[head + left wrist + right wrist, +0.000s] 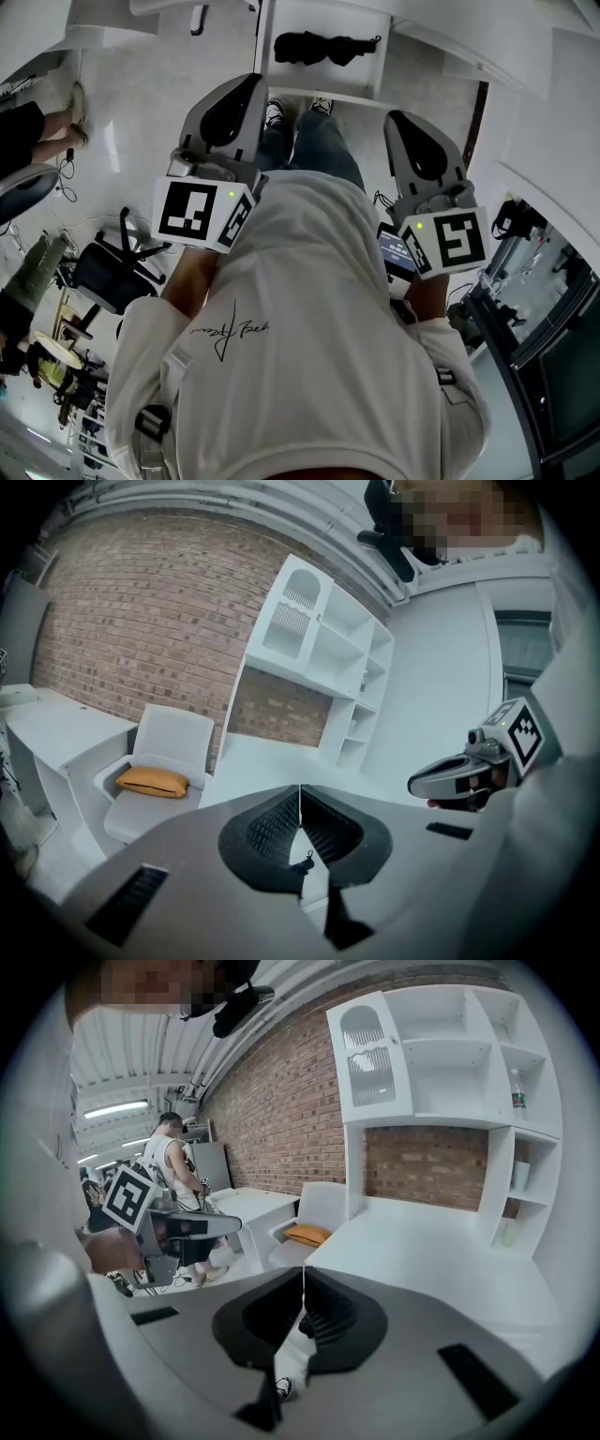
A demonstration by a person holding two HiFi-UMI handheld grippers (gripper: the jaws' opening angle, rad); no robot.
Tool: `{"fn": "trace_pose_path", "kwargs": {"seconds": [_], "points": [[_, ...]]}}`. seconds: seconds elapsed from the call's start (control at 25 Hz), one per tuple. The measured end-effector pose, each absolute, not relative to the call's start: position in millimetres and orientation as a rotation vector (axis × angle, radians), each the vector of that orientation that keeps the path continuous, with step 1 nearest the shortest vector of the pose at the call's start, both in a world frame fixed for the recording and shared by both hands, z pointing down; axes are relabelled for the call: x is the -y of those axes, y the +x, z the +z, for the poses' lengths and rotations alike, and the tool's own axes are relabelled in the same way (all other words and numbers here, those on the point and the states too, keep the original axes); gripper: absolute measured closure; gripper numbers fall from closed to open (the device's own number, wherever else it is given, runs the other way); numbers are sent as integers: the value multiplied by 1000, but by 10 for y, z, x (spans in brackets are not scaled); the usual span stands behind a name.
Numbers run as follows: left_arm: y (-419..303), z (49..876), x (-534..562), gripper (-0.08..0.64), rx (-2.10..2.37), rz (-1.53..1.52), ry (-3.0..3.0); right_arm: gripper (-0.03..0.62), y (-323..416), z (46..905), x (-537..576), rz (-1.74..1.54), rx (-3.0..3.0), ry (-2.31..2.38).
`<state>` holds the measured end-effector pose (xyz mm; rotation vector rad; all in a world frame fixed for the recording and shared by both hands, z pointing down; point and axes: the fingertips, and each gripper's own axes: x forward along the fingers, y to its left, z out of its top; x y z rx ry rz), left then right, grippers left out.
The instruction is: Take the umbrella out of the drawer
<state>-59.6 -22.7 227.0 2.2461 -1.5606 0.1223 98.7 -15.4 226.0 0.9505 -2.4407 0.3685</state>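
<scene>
The grey, marker-cubed left gripper [246, 86] sits at centre-left of the head view and the matching right gripper [401, 120] at centre-right. Both point toward the frame's top, held side by side, jaws pressed together and empty.

A red brick wall [141, 621] runs behind a tall white shelf unit [323, 658], whose upper left compartment has a door [292, 621] with an arched window. Below the unit lies a white bench [272, 761]. Just beside it stands a white chair [173, 738] with an orange cushion [153, 781] on its seat. A bottle [517, 1087] stands on a high shelf (its label is too small to read). A black office chair [117, 272] stands on the pale floor [141, 103], and a bystander [173, 1162] in a sleeveless top stands near the wall.
</scene>
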Motion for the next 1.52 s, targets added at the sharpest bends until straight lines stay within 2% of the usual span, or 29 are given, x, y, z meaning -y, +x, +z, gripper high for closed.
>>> {"fn": "trace_pose_path", "kwargs": {"seconds": [1.52], "points": [[-376, 2822, 429, 543, 1450, 193, 2052, 568, 786, 2925, 521, 367, 2390, 555]]}}
